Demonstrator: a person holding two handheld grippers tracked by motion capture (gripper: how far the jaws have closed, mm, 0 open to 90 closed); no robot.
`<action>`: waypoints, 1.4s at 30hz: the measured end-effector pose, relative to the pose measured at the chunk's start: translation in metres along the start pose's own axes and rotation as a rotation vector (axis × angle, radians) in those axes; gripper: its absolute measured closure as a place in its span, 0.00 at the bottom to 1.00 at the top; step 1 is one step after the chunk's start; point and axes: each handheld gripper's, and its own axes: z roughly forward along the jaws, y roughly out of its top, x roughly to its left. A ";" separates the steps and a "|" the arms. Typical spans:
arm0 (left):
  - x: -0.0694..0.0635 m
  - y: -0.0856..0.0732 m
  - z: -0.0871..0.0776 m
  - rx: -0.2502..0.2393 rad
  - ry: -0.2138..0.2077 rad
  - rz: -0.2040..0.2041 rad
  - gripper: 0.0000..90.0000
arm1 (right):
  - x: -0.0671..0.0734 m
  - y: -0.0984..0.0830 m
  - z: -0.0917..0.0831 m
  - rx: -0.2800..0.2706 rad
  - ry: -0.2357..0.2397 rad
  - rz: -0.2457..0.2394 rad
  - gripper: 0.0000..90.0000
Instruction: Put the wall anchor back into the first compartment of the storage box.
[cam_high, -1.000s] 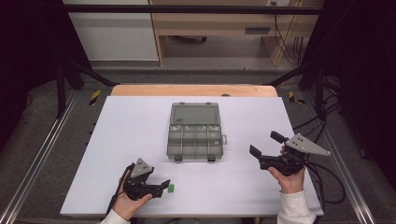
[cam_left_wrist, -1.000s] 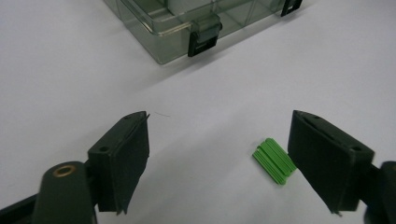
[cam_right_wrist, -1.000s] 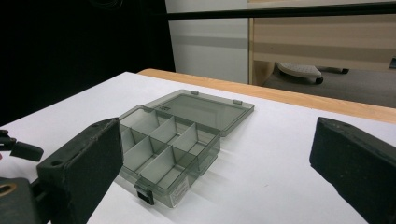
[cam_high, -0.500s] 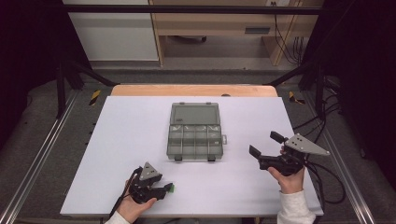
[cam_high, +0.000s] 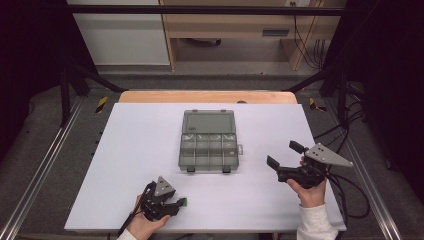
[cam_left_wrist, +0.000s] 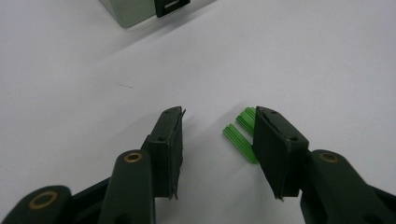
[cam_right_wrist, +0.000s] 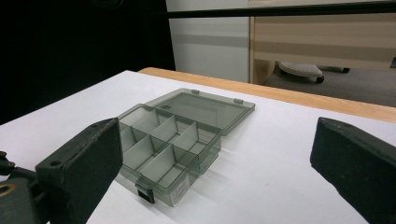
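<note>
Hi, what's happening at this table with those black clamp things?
A person holds a two-jaw gripper in each hand. The left gripper is low over the white table, its jaws just closing in on small green ribbed pieces; one jaw is at the pieces, the other apart, so nothing is gripped yet. The right gripper hovers open to the right of a grey compartment box, whose lid lies open and whose compartments look empty.
</note>
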 end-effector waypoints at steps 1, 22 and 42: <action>0.000 0.000 0.000 0.004 0.004 0.000 0.60 | 0.000 0.000 0.000 0.000 0.000 0.001 0.03; -0.004 0.002 -0.005 0.048 -0.004 -0.027 0.93 | 0.000 0.000 0.000 0.004 0.000 -0.002 0.03; 0.009 0.018 -0.028 -0.087 0.004 -0.063 0.93 | 0.000 -0.001 0.002 0.010 0.004 -0.001 0.03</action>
